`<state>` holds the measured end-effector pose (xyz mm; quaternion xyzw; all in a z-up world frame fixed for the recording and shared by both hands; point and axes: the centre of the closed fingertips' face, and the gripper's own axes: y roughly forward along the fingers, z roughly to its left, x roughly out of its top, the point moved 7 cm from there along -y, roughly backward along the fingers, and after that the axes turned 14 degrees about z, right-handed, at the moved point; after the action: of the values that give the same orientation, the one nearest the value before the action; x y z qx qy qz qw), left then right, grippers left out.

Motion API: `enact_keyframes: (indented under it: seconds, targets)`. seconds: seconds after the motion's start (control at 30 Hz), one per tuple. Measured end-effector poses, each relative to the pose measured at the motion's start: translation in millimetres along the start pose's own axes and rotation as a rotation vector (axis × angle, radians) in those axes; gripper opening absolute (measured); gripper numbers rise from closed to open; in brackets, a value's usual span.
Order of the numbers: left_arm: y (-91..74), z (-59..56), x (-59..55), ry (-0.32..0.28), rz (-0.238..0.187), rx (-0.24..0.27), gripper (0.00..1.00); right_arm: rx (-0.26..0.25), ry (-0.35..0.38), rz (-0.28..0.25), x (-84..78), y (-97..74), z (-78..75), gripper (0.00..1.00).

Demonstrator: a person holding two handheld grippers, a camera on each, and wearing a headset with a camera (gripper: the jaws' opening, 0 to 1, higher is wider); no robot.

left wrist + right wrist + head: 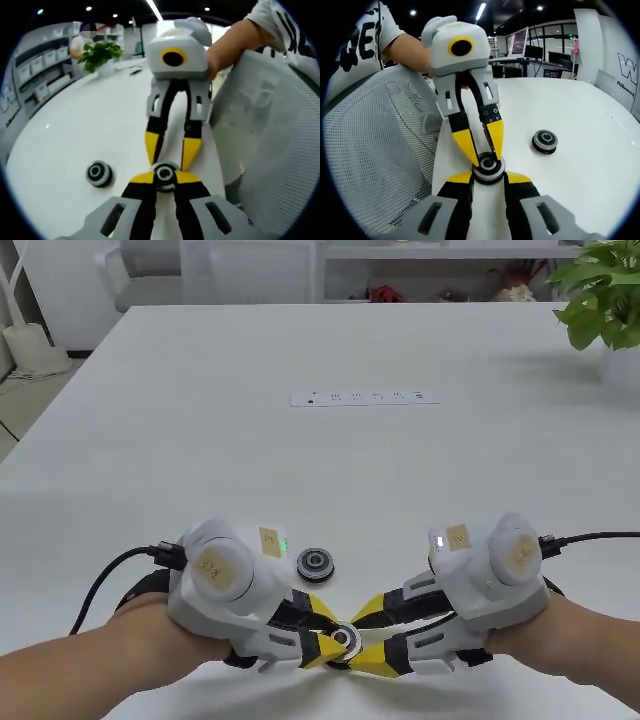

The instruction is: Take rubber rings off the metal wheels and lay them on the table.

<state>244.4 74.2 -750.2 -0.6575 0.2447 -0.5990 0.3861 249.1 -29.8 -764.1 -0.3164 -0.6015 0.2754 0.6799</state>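
A small metal wheel with a black rubber ring (345,640) is held just above the near edge of the white table (320,460), with both grippers meeting on it. My left gripper (325,638) comes in from the left and is shut on the wheel (165,175). From the right, my right gripper (366,644) closes its yellow tips on the same wheel (488,167). In the left gripper view my left gripper (165,178) rises from below and the right gripper (171,150) reaches down from above. A second ringed wheel (316,562) lies flat on the table just beyond them.
A white power strip (365,397) lies mid-table, and a potted plant (600,295) stands at the far right corner. A grey mesh chair back (380,150) is close behind the table's near edge. Cables trail from both grippers.
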Motion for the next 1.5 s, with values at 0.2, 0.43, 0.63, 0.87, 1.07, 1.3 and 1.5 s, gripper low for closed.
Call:
enact_keyframes:
  seconds: [0.2,0.43,0.63,0.87,1.07,1.3,1.5]
  targets:
    - [0.1,0.0,-0.1,-0.001,0.0,0.001,0.13,-0.004,-0.007,0.01,-1.6,-0.8,-0.7,0.2]
    - [0.2,-0.4,-0.5,-0.001,0.002,0.005,0.13,-0.016,0.011,0.038,-6.9,-3.2,-3.2,0.09]
    - [0.4,-0.7,-0.6,-0.004,0.003,0.008,0.13,-0.02,0.02,0.041,-6.5,-3.4,-3.2,0.05]
    - [0.5,-0.9,-0.7,-0.005,0.005,0.012,0.13,-0.012,0.102,0.05,-7.5,-1.7,-7.0,0.04]
    - [0.5,-1.6,-0.4,-0.006,0.006,0.015,0.13,-0.007,0.131,0.046,-8.6,-1.4,-6.8,0.04]
    - [0.6,-1.6,-0.4,-0.008,0.006,0.016,0.13,-0.008,0.118,0.046,-8.0,-1.5,-6.2,0.04]
    - [0.5,-1.3,-0.5,-0.009,0.005,0.017,0.13,-0.032,0.062,0.056,-6.1,-1.7,-5.8,0.05]
